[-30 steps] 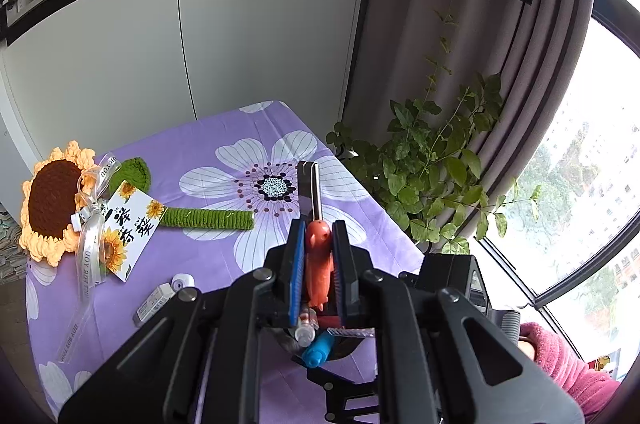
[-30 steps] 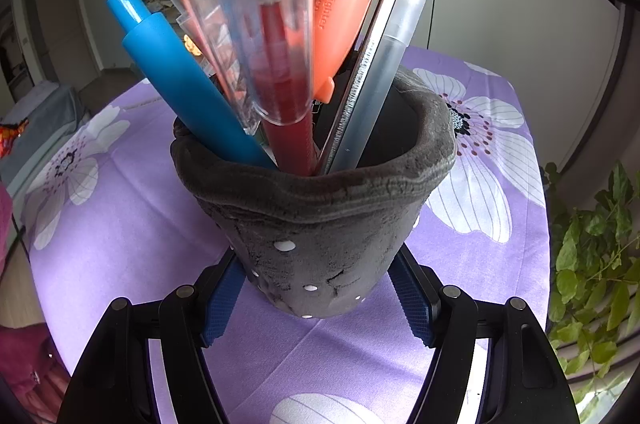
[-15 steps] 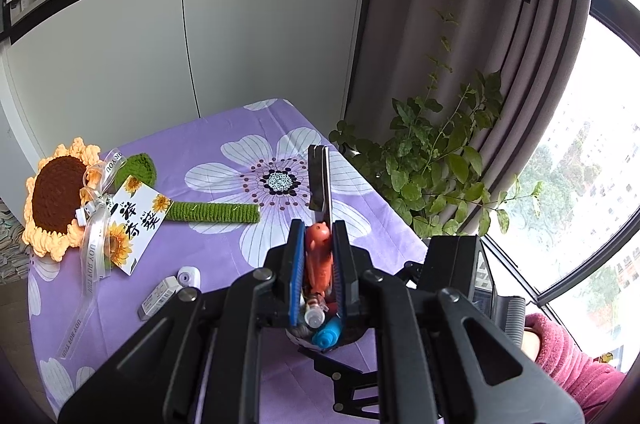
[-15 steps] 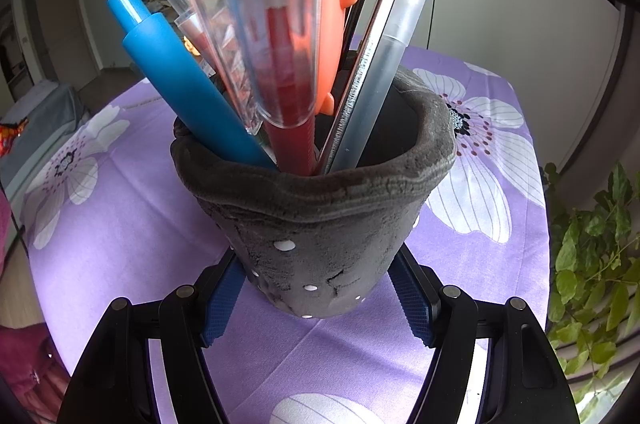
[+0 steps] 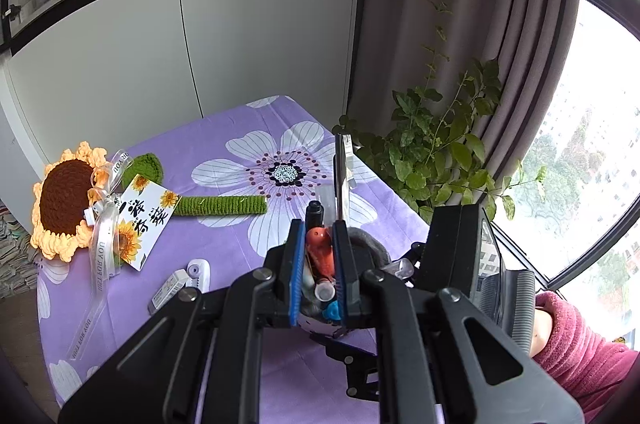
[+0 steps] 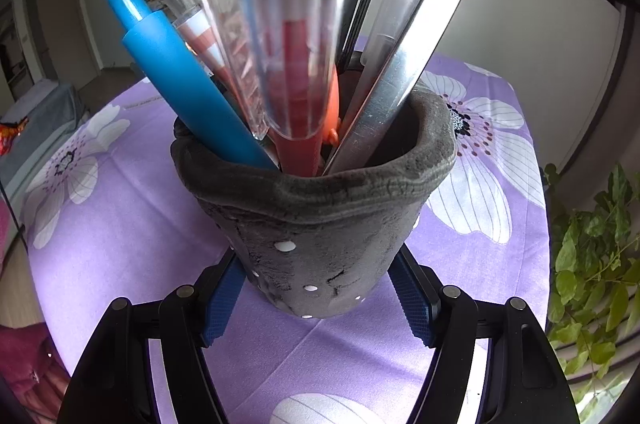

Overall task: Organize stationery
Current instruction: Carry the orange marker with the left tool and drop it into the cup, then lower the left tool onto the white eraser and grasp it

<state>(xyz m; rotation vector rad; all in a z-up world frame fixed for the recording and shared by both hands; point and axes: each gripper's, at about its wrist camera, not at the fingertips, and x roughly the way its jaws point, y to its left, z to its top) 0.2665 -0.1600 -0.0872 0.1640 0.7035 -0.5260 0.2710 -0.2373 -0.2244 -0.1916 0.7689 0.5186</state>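
On the purple floral tablecloth (image 5: 224, 232), a crocheted sunflower (image 5: 64, 200) lies at 9 o'clock of the left wrist view, with an eraser (image 5: 170, 288) and correction tape (image 5: 198, 272) nearer centre. The left gripper (image 5: 316, 260) hangs over the grey pen holder (image 6: 320, 224), fingers just beside an orange highlighter (image 5: 320, 252); whether they pinch it I cannot tell. The right gripper (image 6: 316, 288) clasps the holder's base; blue pen (image 6: 188, 92) at 10 o'clock, steel ruler (image 6: 412, 64) at 1 o'clock.
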